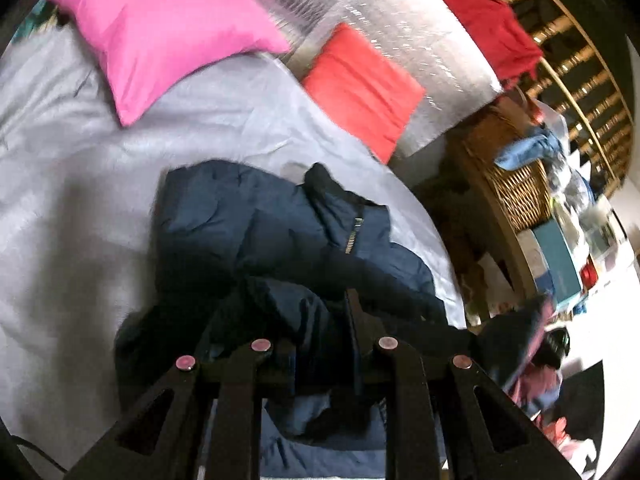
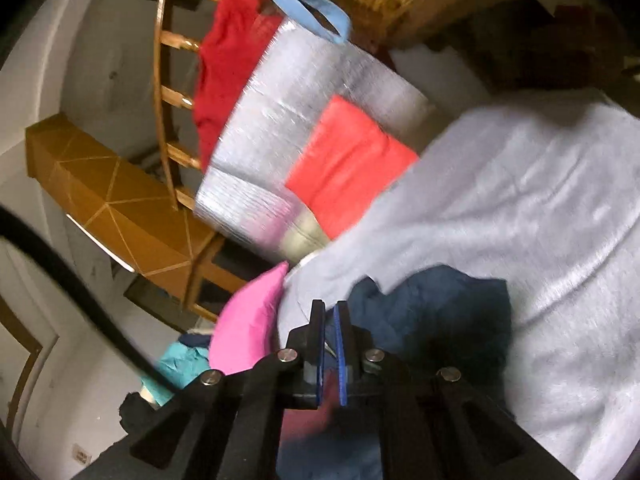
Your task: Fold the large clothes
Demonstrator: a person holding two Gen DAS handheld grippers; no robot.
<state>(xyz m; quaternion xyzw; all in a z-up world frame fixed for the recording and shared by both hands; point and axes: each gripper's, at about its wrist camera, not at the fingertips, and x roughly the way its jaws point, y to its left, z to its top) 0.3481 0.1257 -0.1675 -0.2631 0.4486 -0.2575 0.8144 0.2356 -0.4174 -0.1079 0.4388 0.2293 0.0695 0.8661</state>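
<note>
**Gripping a navy jacket over the bed**

Lying bunched on the grey bedspread (image 1: 100,184), the navy jacket (image 1: 256,224) has its zip facing up. The left gripper (image 1: 320,320) is clamped on a dark fold of it. The right gripper (image 2: 330,316) has its jaws closed on thin jacket fabric. A pink pillow (image 1: 160,32) and a red pillow (image 1: 360,84) sit beyond.

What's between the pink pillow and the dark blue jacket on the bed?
Only bare grey bedsheet separates the pink pillow from the navy jacket, seen in the left wrist view.
</note>
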